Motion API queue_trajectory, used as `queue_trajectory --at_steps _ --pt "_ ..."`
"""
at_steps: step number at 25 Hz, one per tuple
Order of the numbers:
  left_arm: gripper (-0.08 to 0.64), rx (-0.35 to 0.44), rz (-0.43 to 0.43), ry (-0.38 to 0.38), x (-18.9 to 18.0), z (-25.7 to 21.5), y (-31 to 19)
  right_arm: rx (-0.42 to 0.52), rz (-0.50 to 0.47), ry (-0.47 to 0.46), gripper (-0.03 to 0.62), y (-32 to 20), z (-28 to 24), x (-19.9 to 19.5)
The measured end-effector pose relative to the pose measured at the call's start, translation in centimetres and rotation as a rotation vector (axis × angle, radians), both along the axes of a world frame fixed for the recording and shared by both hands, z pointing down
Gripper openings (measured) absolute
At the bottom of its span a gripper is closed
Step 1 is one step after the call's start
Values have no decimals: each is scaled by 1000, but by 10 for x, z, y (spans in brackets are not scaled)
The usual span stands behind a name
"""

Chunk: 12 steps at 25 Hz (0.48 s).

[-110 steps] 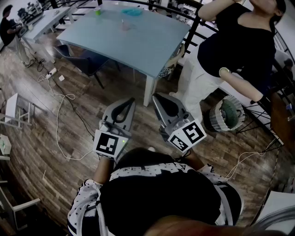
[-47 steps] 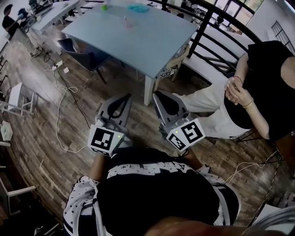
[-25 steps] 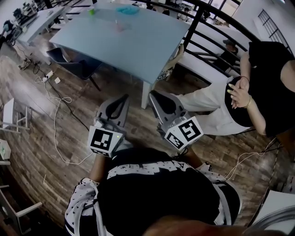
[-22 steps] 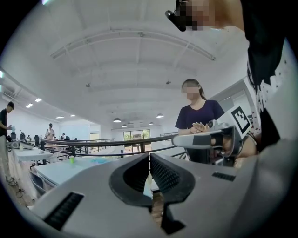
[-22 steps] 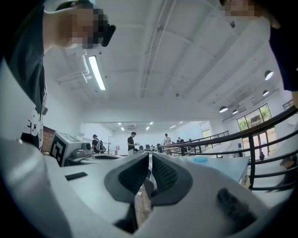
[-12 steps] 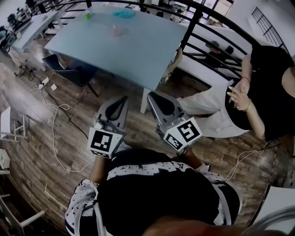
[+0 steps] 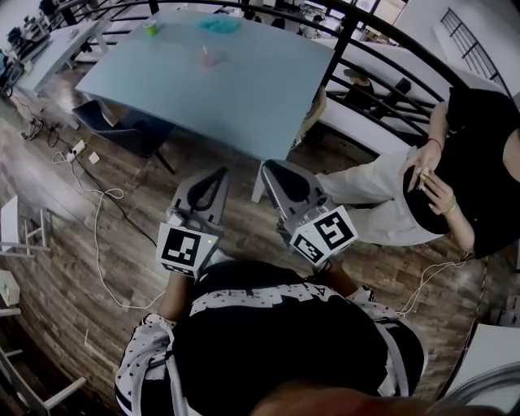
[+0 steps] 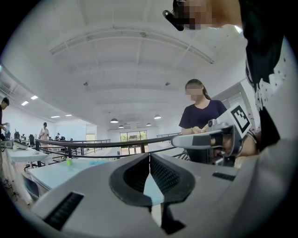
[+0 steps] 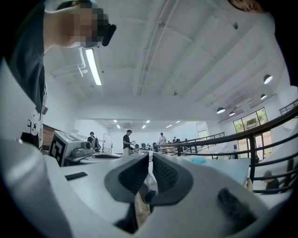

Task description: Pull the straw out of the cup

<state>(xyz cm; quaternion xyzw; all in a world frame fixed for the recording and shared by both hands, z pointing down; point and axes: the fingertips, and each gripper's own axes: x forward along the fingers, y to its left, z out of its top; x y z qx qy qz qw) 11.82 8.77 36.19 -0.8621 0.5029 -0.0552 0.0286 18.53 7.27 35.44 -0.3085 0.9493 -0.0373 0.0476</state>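
Little has moved in the last half second: the cup (image 7: 209,58) sits at the same spot on the table (image 7: 244,97), and both tongs are held where they were, while the seated person's hand (image 7: 426,180) has dropped from chest height toward the lap.

That cup is small and pinkish and stands near the far end of the pale blue table, well apart from both tongs. A thin straw (image 7: 205,50) sticks up from it, too small to show more. Further back on the same table stand a green cup (image 7: 151,27) and a teal thing (image 7: 219,25) whose kind I cannot tell.

A dark chair (image 7: 134,130) is tucked under the table's left edge. Behind and to the right of the table runs a black railing (image 7: 382,36). A person in a black top and white trousers (image 7: 479,154) sits at the right.

The left gripper (image 7: 218,174) and the right gripper (image 7: 268,167) are held side by side close in front of the wearer's chest, over the wooden floor (image 7: 57,219), pointing toward the table's near corner. The left one's jaws meet at the tips and grip nothing. The right one's jaws stand together but for a thin slit, also with nothing between them. A white cable (image 7: 97,227) snakes across the floor at the left.
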Motion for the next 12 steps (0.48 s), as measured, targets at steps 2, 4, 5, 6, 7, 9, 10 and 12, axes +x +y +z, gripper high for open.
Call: queue_trajectory --at_steps 2,4,5,6,7,9,10,12 --pt "14 -3 7 -1 -6 0 -4 -4 7 -1 31 -4 0 -6" --pt "14 -6 13 2 -14 0 -10 -10 15 -1 31 -9 0 -13" --pt "14 -8 17 4 -18 0 -12 -12 18 -1 31 -11 0 -17" --pt "14 -9 19 5 -22 0 -14 -13 21 0 31 -13 0 -20" --pt "14 -10 21 7 -26 1 -16 -15 24 0 31 -14 1 -24" --pt "14 -13 23 11 -33 2 -18 -19 29 2 31 -16 2 -31" --pt "14 -15 25 13 -37 3 -19 -20 30 4 31 -17 3 -34" --pt "14 -18 28 13 -45 5 -21 -20 34 6 31 -20 4 -42"
